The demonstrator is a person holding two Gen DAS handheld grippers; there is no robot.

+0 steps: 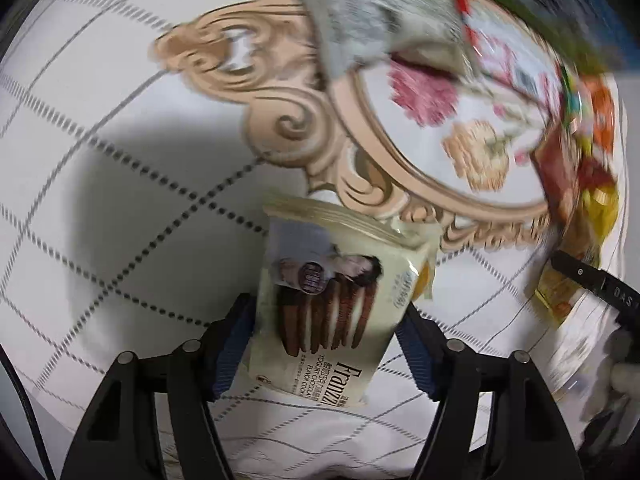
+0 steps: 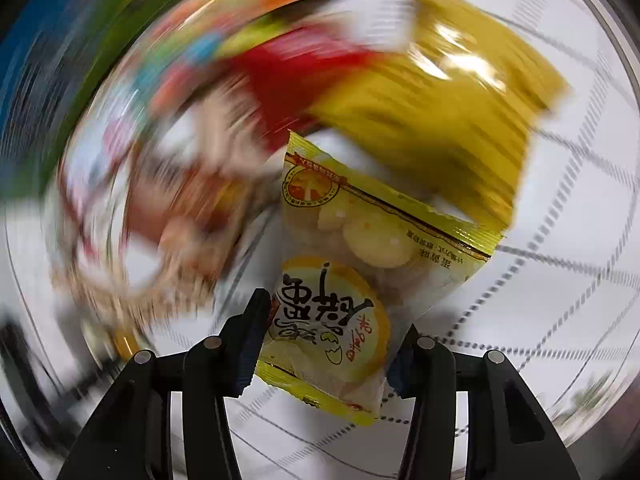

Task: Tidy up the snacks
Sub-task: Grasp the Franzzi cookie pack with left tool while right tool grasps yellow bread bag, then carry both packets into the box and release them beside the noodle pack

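The left gripper (image 1: 326,330) clamps a Franzzi cookie packet (image 1: 332,304), while the right gripper (image 2: 332,344) clamps a yellow egg-biscuit packet (image 2: 360,264).

My left camera looks forward along my left gripper (image 1: 326,320), down and close on the white tablecloth (image 1: 120,140). My right camera looks along my right gripper (image 2: 332,332), also near the cloth but blurred. Both views share the colourful snack pile (image 1: 580,152), at the far right in the left view.
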